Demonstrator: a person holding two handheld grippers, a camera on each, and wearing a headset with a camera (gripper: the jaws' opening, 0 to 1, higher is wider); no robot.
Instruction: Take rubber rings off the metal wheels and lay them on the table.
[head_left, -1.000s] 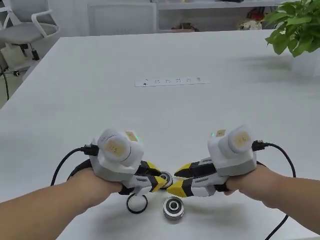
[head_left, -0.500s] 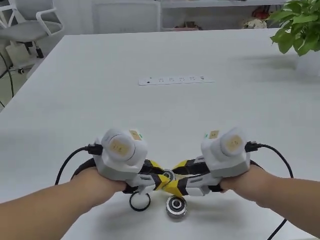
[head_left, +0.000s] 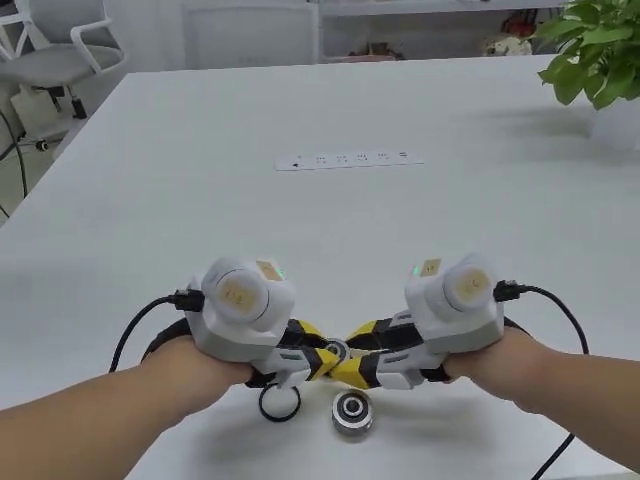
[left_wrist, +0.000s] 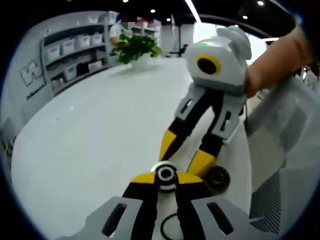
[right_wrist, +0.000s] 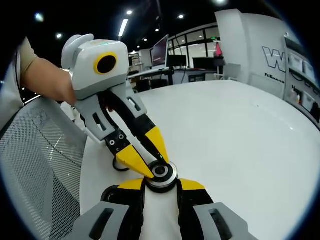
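Note:
A small metal wheel (head_left: 335, 351) with a dark rubber ring on its rim hangs just above the table near its front edge. My left gripper (head_left: 322, 361) comes in from the left and is shut on it. In the left gripper view the wheel (left_wrist: 166, 174) sits between the yellow tips. My right gripper (head_left: 350, 362) meets it from the right, its tips clamped on the same wheel (right_wrist: 161, 174). A loose black rubber ring (head_left: 279, 402) lies flat on the table below the left gripper. A second metal wheel (head_left: 351, 412) rests beside that ring.
A white power strip (head_left: 345, 159) lies mid-table, far beyond the grippers. A potted plant (head_left: 598, 52) stands at the back right and an office chair (head_left: 60, 55) at the back left. Cables (head_left: 135, 335) trail from both grippers.
The right gripper has edged slightly left and closer to the left gripper at the wheel. The ring and the loose wheel on the table have not moved.

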